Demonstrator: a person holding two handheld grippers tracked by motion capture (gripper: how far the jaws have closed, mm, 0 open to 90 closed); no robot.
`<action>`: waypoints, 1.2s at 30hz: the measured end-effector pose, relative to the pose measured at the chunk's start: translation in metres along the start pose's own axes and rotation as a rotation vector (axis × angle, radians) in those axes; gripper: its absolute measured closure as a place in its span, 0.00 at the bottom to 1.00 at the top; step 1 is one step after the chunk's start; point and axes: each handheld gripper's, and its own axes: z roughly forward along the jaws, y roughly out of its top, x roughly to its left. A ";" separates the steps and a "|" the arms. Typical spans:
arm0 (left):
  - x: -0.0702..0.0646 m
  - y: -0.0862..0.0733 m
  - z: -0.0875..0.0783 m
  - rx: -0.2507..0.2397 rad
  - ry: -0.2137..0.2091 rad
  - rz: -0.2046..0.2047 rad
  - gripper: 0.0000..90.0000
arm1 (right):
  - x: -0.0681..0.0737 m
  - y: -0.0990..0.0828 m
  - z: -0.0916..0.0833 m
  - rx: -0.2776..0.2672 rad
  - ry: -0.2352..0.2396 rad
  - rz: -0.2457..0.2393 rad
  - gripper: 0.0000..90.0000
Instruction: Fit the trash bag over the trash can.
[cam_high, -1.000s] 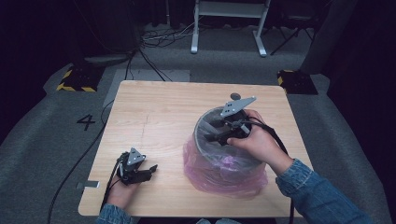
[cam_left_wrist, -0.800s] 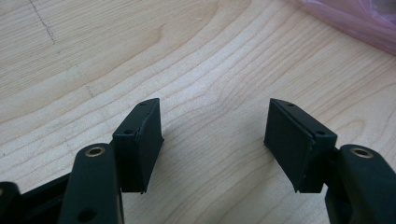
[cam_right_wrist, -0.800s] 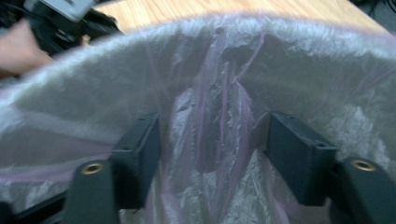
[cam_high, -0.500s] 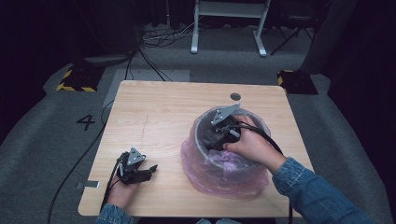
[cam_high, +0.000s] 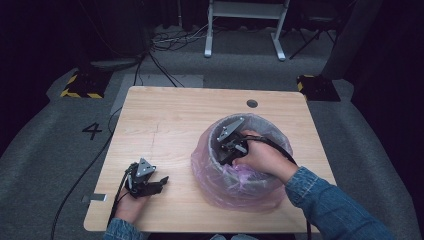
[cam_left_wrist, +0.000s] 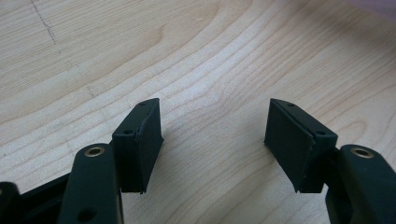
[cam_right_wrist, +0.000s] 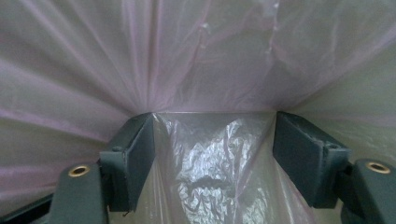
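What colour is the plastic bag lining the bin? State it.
Translucent pale pink. The bag lining the grey bin shows best in the right gripper view.

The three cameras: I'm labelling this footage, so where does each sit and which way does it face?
High view: above the person's side, looking forward and down on the table; forearms, both grippers.
Left gripper view: on the left gripper, facing bare tabletop; shared with the high view.
Right gripper view: on the right gripper, inside the pink bag lining the bin; jaws apart.
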 end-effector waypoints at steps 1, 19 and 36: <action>0.000 0.000 0.000 0.000 0.000 0.000 0.40 | 0.000 0.000 0.002 0.006 -0.003 -0.005 0.33; 0.000 0.001 0.001 0.001 0.003 0.005 0.40 | -0.012 0.002 -0.058 -0.184 -0.031 0.076 0.30; -0.001 0.002 0.003 -0.001 0.007 -0.014 0.39 | 0.024 0.003 -0.115 -0.281 0.134 -0.146 0.34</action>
